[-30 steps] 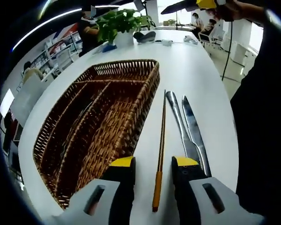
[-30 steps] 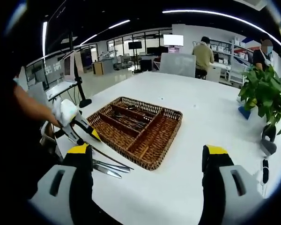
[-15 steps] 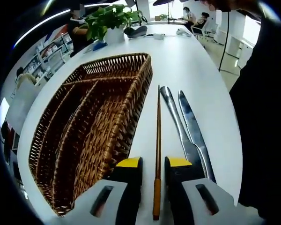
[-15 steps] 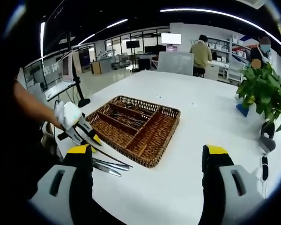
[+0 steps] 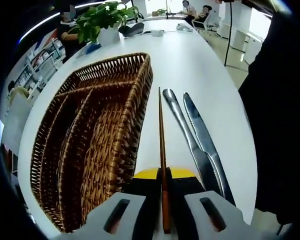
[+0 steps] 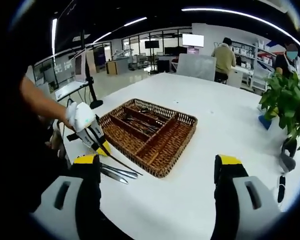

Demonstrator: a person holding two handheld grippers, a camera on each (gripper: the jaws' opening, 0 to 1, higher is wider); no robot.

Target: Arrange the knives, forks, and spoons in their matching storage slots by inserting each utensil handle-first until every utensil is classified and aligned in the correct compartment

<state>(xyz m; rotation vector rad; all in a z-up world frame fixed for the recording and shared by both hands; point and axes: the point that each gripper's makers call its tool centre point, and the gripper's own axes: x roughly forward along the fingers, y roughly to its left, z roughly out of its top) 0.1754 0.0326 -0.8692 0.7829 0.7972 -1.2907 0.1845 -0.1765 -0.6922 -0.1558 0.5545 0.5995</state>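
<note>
A brown wicker basket [image 5: 138, 98] with long compartments lies on the white table. Beside its right wall lie brown chopsticks [image 5: 160, 131] with an orange end. My left gripper [image 5: 163, 175] is shut on them near that end. Two table knives [image 5: 199, 141] lie side by side just right of the chopsticks. In the right gripper view the basket [image 6: 163, 173] sits ahead and holds several utensils [image 6: 140, 124] in its far compartments. The left gripper [image 6: 101, 148] is at its near left corner, over the knives [image 6: 117, 173]. My right gripper [image 6: 157, 161] hangs open above the table, holding nothing.
A potted plant [image 5: 97, 17] stands at the far end of the table, seen also as a plant [image 6: 289, 97] at the right. Small dark items [image 6: 286, 155] lie near it. A person's arm [image 6: 40, 105] holds the left gripper. People sit at desks behind.
My left gripper's jaws have come together on the chopsticks, from wide apart to shut. The right gripper has stayed open with only a small shift of view.
</note>
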